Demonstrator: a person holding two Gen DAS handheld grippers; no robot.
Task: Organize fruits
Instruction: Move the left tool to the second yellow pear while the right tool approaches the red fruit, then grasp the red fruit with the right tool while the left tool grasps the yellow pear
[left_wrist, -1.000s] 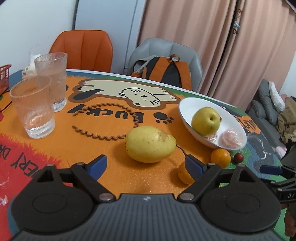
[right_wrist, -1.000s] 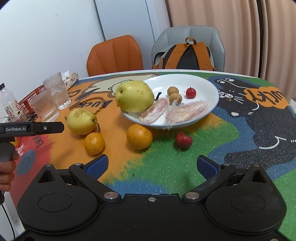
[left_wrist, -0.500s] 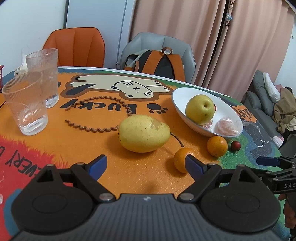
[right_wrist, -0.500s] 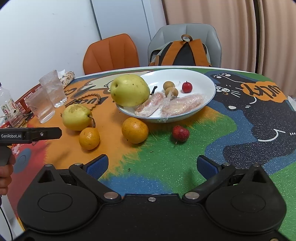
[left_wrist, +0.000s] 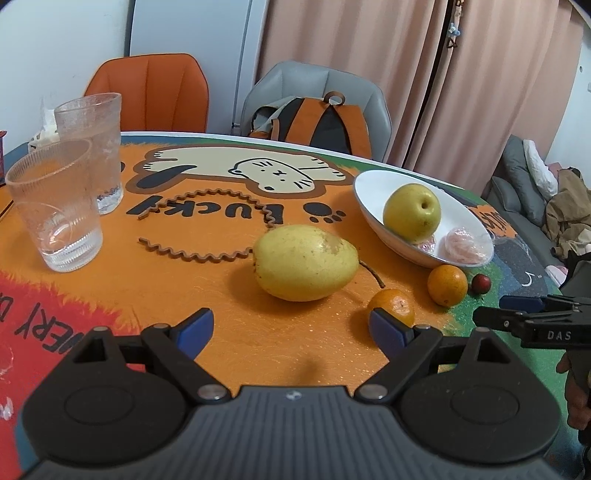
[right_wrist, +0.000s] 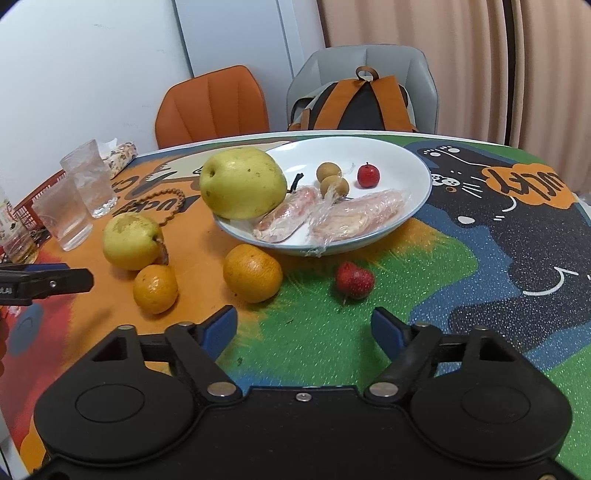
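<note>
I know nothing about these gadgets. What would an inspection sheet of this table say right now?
Surface: table under a cartoon cat mat.
Job's things: plate holds a pear, wrapped pieces, three small fruits; beside it lie another pear, two oranges and a red fruit.
Clutter: two glasses, a wavy cord loop.
Grippers: left gripper open, empty; right gripper closing its jaws, nothing between.
Cables: nothing seen.
Surroundings: two chairs, backpack, curtains.

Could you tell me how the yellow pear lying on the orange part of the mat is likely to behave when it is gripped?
The pear lies on its side, rounded, so a nudge would probably roll it. Its tapered shape may slip from the jaws. It looks firm and fairly heavy.
</note>
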